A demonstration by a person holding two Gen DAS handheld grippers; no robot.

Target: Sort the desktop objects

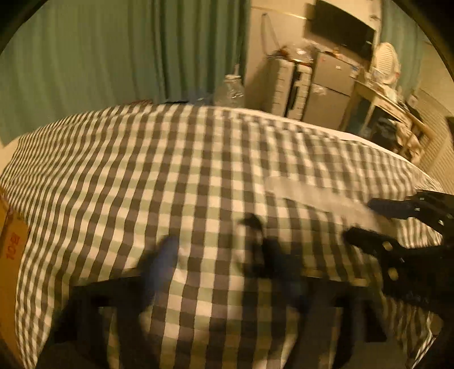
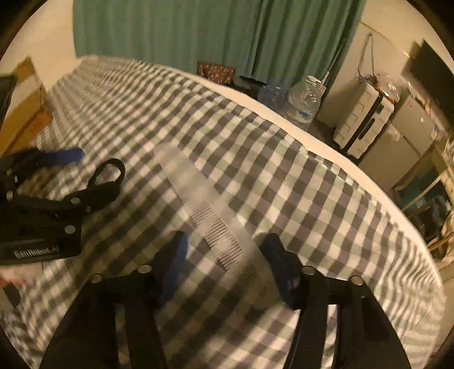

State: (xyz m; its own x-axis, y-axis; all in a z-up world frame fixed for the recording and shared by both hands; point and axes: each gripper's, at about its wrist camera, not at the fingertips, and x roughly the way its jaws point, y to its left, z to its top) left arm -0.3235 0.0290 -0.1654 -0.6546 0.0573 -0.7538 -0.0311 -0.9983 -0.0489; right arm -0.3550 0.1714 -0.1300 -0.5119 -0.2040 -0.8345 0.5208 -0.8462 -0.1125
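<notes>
The right gripper (image 2: 227, 255) points down at the cloth with its jaws standing apart. A clear plastic comb (image 2: 204, 210) runs lengthwise between them. Its teeth face the left finger and its spine faces the right finger. A sliver of cloth shows on either side, so the pads do not seem to press on it, though motion blur softens the edges. In the left wrist view the same comb is only a pale smear passing between the two dark fingers at the right edge.

The left gripper (image 1: 212, 247) also tilts down at the cloth, just left of the right one. Its fingers are heavily blurred. In the right wrist view a black looped handle (image 2: 109, 173), like that of scissors, lies at the tips of its fingers. Whether the jaws are closed on it or only beside it cannot be told from either view.

Both things lie on a checked cloth (image 1: 176, 170) of green, grey and white. A cardboard box (image 2: 25, 113) stands at its left edge. Beyond the far edge are a clear water bottle (image 2: 303, 102) and a green curtain (image 2: 170, 34). To the right stand a white suitcase (image 2: 360, 125) and a small grey fridge (image 1: 329, 90), with a dark screen (image 1: 343, 25) on the wall above.
</notes>
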